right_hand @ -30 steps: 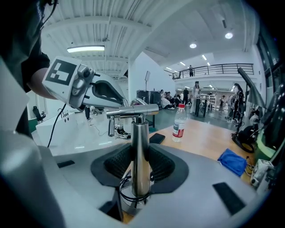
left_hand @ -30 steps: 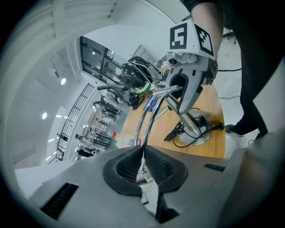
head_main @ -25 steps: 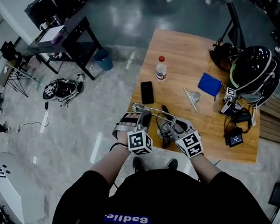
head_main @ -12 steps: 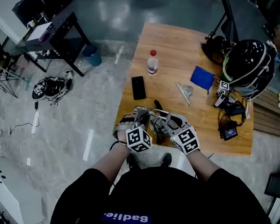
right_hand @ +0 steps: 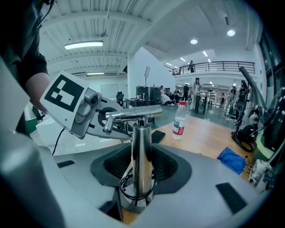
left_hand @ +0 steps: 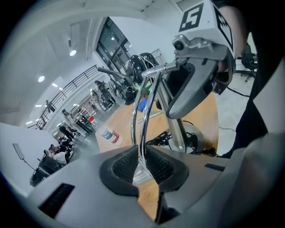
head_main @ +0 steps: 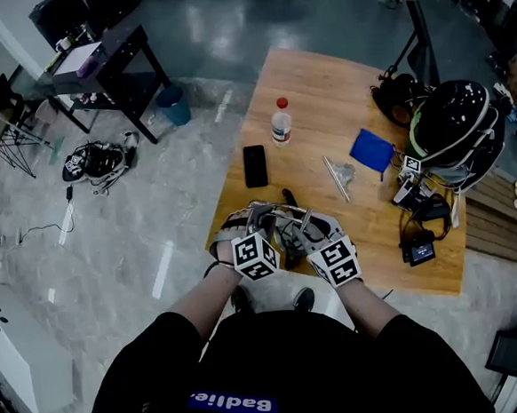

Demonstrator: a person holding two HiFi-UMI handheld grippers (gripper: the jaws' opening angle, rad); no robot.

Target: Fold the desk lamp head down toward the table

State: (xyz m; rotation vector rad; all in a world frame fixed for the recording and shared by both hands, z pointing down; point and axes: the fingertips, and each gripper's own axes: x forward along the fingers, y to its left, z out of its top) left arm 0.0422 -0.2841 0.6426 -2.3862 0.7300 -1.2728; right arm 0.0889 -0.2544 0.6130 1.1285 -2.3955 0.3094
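Observation:
A chrome desk lamp (head_main: 284, 219) stands at the near left edge of the wooden table (head_main: 321, 89). My left gripper (head_main: 253, 221) is shut on the lamp's thin twin-rod arm (left_hand: 143, 120); its jaws have just eased open a little, with the rods still pinched between the pads (left_hand: 124, 165). My right gripper (head_main: 311, 231) is shut on the upright chrome post (right_hand: 141, 156), just above the round base (left_hand: 198, 141) and its coiled cord. A short cross bar (right_hand: 133, 113) tops the post. In the left gripper view the right gripper (left_hand: 196, 84) shows beside the post. The lamp head is hidden behind the grippers.
A black phone (head_main: 255, 166) and a red-capped bottle (head_main: 279, 121) lie beyond the lamp. A metal clip (head_main: 338, 175), a blue cloth (head_main: 370, 150), a black helmet (head_main: 455, 123) and a small screen device (head_main: 420, 251) sit to the right. Left of the table is bare floor.
My left gripper has sunk and rolled, taking the lamp arm down toward the table. The lamp now sits lower and more folded between the grippers. My right gripper has kept still on the post.

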